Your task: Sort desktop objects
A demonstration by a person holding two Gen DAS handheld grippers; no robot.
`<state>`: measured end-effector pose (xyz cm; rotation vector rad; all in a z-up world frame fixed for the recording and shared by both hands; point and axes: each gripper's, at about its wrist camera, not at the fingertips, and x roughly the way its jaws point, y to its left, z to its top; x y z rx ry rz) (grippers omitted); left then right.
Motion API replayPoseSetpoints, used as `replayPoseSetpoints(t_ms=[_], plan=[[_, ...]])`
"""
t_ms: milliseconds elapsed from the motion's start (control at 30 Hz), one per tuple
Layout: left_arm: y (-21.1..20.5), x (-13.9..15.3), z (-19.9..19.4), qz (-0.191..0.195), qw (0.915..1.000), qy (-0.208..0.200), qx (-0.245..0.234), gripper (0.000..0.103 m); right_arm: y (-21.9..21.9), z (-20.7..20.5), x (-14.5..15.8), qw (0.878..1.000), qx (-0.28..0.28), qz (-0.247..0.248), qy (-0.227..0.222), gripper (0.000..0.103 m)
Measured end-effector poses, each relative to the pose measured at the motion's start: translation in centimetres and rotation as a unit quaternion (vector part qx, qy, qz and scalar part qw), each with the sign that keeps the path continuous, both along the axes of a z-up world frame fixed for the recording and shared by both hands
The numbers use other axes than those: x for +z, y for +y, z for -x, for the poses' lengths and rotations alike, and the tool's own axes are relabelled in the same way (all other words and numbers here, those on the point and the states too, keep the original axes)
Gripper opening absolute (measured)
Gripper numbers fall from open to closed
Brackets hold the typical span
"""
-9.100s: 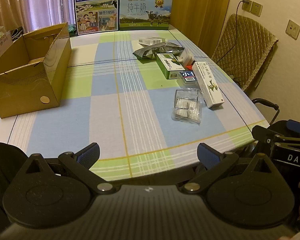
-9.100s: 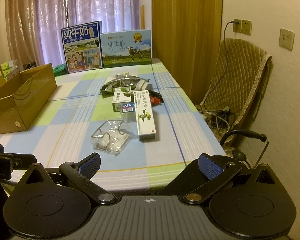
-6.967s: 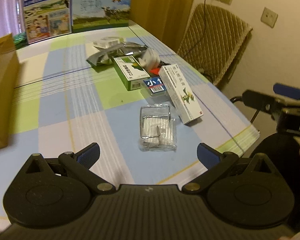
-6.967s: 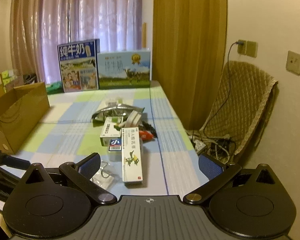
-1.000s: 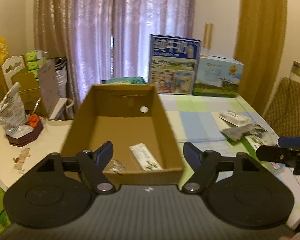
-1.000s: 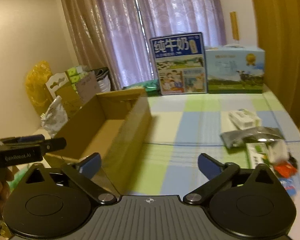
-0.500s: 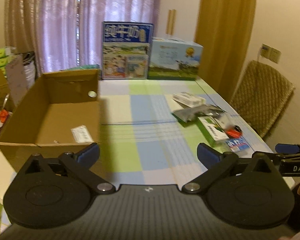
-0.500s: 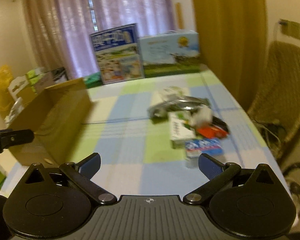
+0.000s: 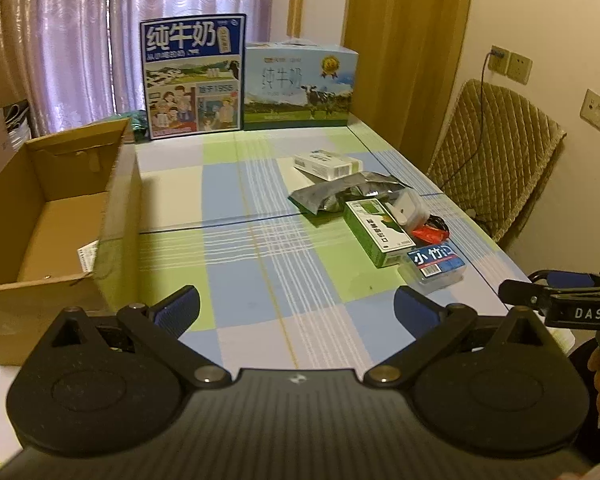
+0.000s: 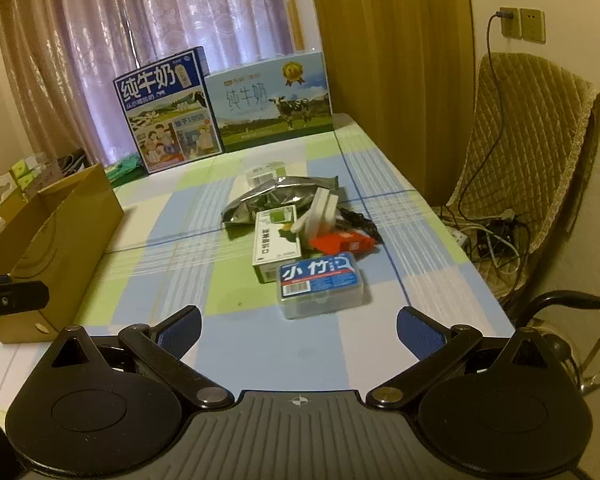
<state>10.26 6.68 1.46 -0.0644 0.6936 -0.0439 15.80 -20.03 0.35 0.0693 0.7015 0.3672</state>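
A cluster of small items lies at the right of the checked table: a clear box with a blue label [image 10: 320, 280] [image 9: 434, 266], a green and white carton [image 10: 277, 242] [image 9: 378, 230], a red packet [image 10: 340, 242], a silver foil bag [image 10: 276, 196] [image 9: 340, 194] and a white box [image 9: 326, 162]. The open cardboard box [image 9: 52, 216] [image 10: 66, 216] stands at the left with a white carton [image 9: 88, 254] inside. My left gripper [image 9: 296, 312] hovers open and empty over the table's near edge. My right gripper [image 10: 298, 330] is open and empty just short of the blue-label box.
Two milk cartons [image 9: 192, 76] [image 9: 300, 86] stand at the table's far end before purple curtains. A quilted chair [image 10: 528, 152] with cables beneath it sits right of the table. A bare checked cloth [image 9: 260, 240] lies between cardboard box and cluster.
Both grippers have swung right, away from the cardboard box and toward the item cluster. The left gripper opened wide after hovering over the box. The long white carton now lies in the box.
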Motion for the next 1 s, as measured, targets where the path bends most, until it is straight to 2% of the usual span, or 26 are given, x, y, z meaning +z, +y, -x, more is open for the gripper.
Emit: replayPoseSetpoints(t_ms=[400,500,667,867,1000], plan=[[-2.5,-2.7,-6.9,-0.013,0.9991,0.020,-0.036,0.101,0.7,-5.1,-3.4,1.000,0.017,0.016,0.005,0.101],[-2.8,-3.4,-9.3,-0.005,0.9987,0.019,-0.047,0.101,1.7,-6.3,-4.2,0.999,0.030,0.031,-0.010,0.101],[-2.7,-5.0,-13.0,0.000,0.9984,0.022,-0.053,0.101,2.3,-8.7,-6.3,0.999,0.022,0.032,0.009,0.101],[-3.1,-6.2,-15.7,0.022,0.9966,0.039,-0.070,0.101,3.0,-10.2,-8.1,0.997,0.025,0.065,0.024,0.101],[-4.1,-6.6,-16.5,-0.012,0.9958,0.032,-0.085,0.101,3.6,-10.7,-8.8,0.997,0.029,0.070,0.032,0.101]])
